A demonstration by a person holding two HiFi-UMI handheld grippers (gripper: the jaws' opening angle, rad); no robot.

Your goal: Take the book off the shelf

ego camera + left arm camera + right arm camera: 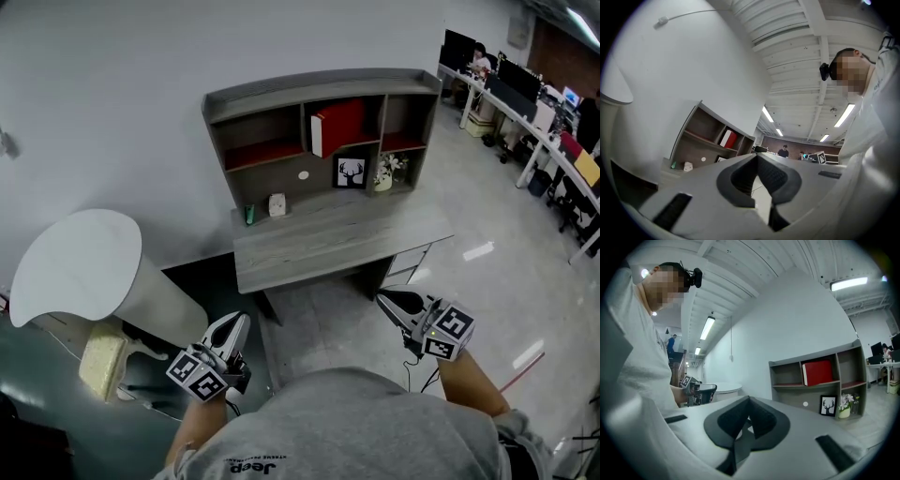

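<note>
Head view: the red book [339,127] stands upright in the middle upper compartment of the grey shelf unit [319,86], at upper centre of the frame, on the back of a grey desk [337,242]. Below the book are a framed deer picture [351,172] and a small flower pot [385,174]. The left gripper [240,322] at lower left and the right gripper [382,299] at lower right are both well apart from the shelf. Each has its jaws closed together with nothing between them. A round white table [75,262] stands at the left.
</note>
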